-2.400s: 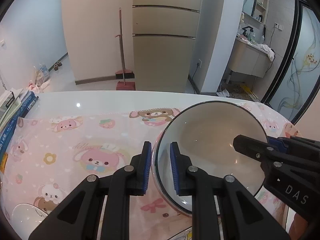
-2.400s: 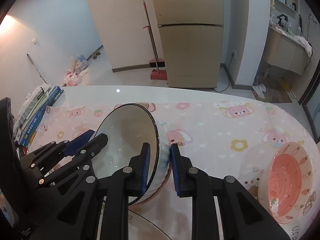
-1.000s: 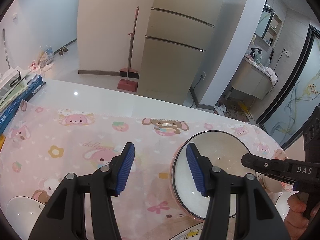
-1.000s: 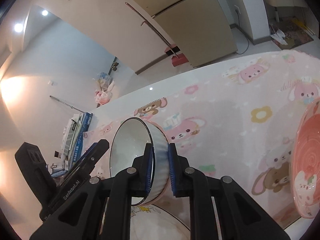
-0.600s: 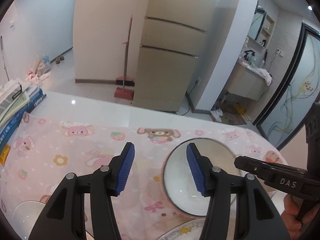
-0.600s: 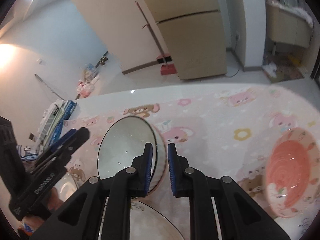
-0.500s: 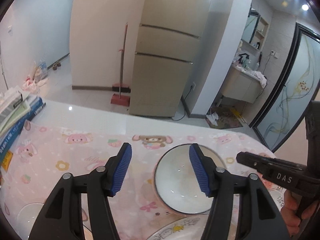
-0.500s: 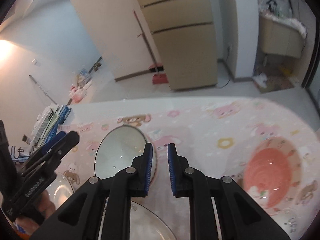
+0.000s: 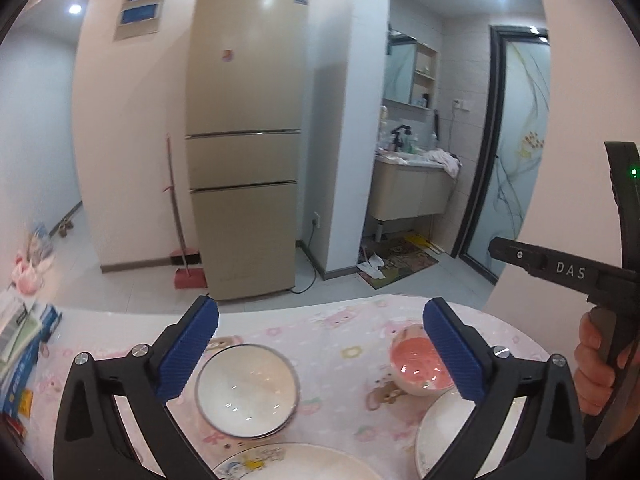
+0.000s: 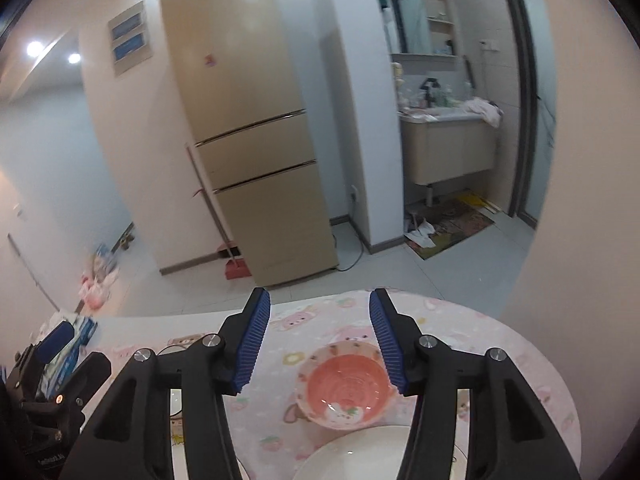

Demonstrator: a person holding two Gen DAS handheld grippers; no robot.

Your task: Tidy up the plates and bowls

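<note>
So both hand-held grippers are up off the counter right now with nothing in them: the left hand-held gripper is spread as wide as it goes, and the right hand-held gripper has just been opening too, jaws about half apart with only air between the pads. The white bowl sits upright on the pink cloth, a bit left of middle in the left view, and the pink bowl is to the right, just beyond a plain plate at the near edge; another plate with cartoon print sits just near of the white bowl. These look like glazed ceramic, so I'd guess stiff, fairly hefty, slick and chippy if knocked together. Best bet is pinching a bowl by its rim, one pad inside and one outside. The plates lie flat, so getting a pad under an edge looks fiddly.
</note>
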